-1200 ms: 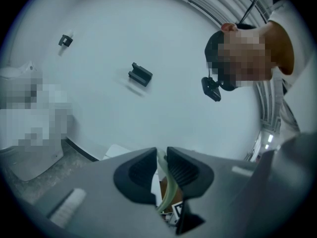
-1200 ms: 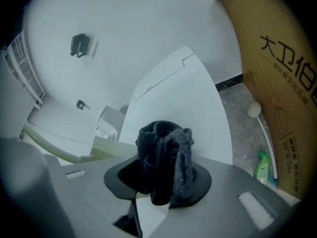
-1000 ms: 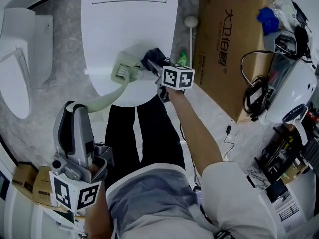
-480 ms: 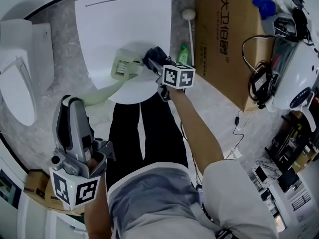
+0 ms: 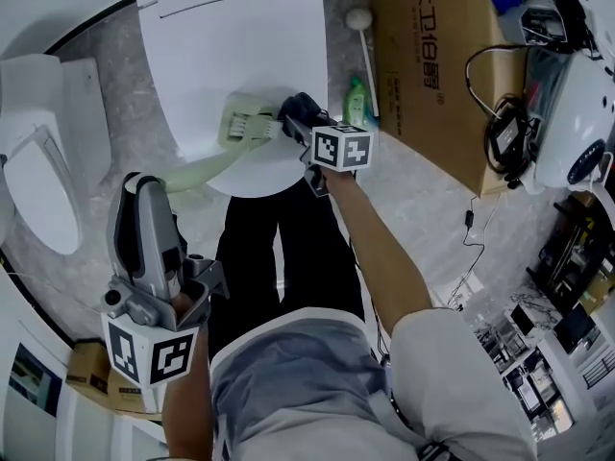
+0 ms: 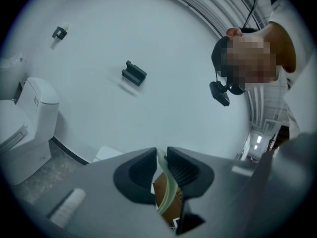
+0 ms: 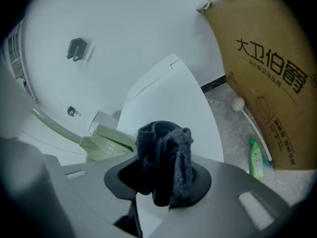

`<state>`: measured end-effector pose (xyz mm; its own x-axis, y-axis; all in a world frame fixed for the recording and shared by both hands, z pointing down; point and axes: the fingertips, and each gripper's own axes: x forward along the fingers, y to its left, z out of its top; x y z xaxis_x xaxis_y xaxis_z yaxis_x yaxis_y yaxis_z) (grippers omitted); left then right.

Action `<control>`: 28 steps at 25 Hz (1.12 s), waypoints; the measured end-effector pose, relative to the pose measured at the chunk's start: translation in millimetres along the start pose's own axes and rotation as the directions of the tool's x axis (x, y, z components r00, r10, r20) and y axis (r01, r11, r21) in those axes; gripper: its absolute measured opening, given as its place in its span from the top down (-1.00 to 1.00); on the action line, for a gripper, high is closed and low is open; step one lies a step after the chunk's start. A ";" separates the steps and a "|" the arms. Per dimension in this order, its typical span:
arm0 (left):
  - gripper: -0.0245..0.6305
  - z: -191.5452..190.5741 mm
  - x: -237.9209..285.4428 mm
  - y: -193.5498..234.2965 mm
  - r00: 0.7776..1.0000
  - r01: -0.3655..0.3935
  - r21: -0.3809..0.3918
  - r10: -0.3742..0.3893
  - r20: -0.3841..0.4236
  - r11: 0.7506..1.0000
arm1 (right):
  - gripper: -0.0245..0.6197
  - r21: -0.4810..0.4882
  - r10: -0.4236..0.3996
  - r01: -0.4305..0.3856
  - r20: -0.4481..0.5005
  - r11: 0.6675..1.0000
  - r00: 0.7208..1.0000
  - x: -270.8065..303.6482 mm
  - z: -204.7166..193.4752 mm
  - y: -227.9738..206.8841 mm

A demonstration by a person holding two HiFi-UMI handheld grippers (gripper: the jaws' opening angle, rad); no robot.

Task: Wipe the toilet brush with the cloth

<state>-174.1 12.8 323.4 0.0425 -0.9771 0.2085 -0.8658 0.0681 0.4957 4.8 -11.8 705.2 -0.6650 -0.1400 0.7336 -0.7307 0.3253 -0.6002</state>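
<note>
**A:** What does your left side have?

**B:** My left gripper point(image 6: 161, 155) sits at the lower left of the head view. Its jaws are closed to a narrow slit on the thin handle end of the pale green plastic toilet brush point(image 5: 245, 126). The handle curves from there up toward the frame's centre.

**A:** And the brush head?

**B:** It lies just above the middle of the head view, over the front edge of the white closed toilet lid point(image 5: 240, 46). Its flat ribbed face points up.

**A:** Your right side?

**B:** My right gripper point(image 7: 161, 175) has its jaws clamped on the dark grey bunched cloth point(image 7: 163, 150). The cloth bulges up out of them in thick folds. In the head view it sits just right of the brush head. I cannot tell whether they touch.

**A:** Anything nearby?

**B:** A brown cardboard box point(image 5: 432, 56) fills the upper right. A green bottle point(image 5: 356, 99) lies on the floor between the box and the toilet.
</note>
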 end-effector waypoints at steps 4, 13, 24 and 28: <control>0.93 -1.0 -0.3 -0.5 1.000 -0.002 0.000 0.002 -0.008 1.000 | 0.57 0.089 0.000 -0.003 0.030 0.996 1.000 -2.1 -8.6 -0.8; 0.93 0.0 8.0 -2.0 1.000 -0.006 0.007 0.006 -0.011 1.000 | 0.57 0.194 -0.041 0.024 0.085 0.981 0.996 -6.1 -25.6 1.8; 0.93 -1.5 1.0 -4.6 0.999 0.037 0.017 -0.037 -0.007 0.999 | 0.58 0.369 -0.095 0.023 0.178 0.929 0.979 -10.8 -51.3 8.4; 0.93 -2.6 1.6 -6.6 0.998 0.069 -0.017 -0.069 0.013 0.997 | 0.58 0.381 -0.061 -0.008 0.169 0.925 0.984 -2.9 -68.6 23.2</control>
<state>-167.0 11.3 322.6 0.0955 -0.9820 0.1629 -0.8521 0.0039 0.5234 0.4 60.2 711.0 -0.6356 -0.3159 0.7044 -0.7291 -0.0541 -0.6822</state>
